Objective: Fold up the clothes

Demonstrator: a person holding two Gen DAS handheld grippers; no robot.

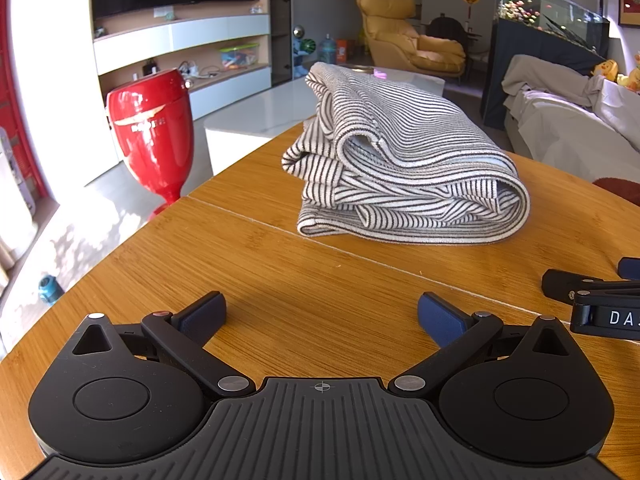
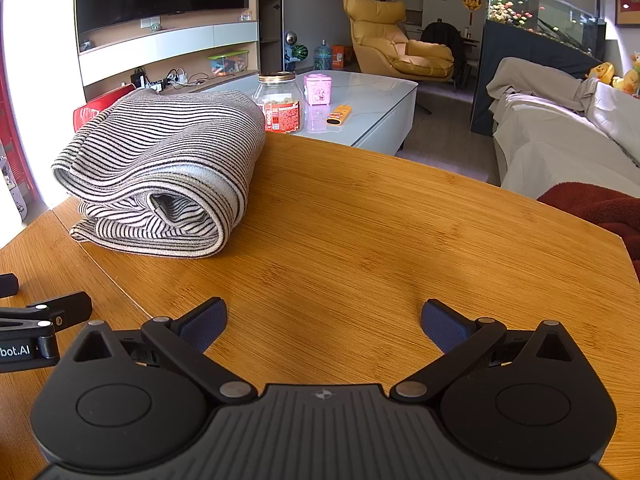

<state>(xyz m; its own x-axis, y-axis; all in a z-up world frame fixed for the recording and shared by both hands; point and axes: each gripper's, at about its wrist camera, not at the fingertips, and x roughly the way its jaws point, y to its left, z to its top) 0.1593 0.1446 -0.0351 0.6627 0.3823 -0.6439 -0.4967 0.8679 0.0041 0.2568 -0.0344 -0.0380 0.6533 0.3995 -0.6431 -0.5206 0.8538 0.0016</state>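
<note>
— Left gripper (image 1: 322, 316): spread wide, nothing between the blue pads (image 1: 440, 318), low over bare wooden table (image 1: 280, 280). Right gripper (image 2: 324, 322): likewise wide apart and empty.

— And the striped garment (image 1: 404, 176)?

— Lay ahead of both, well clear of either set of fingers. Sat ahead and a little to the right of the left gripper; ahead and well to the left of the right one (image 2: 160, 172). So roughly between the two lines of sight, nearer the left gripper's axis.

— Already folded?

— Looked so: doubled into a thick, somewhat loose bundle, rolled fold toward the right gripper's side, open layered edges toward the left. Long axis seemed to run away from the grippers, front to back, though hard to judge through the fisheye.

— Nearer hand?

— Could not tell for sure; about equal reach. Probably near the end of the task, with at most a tidy-up or one more fold left. Would call for both grippers forward, one to each side of the bundle.

— Risk?

— Loose upper layers sliding if pinched too shallow.
</note>
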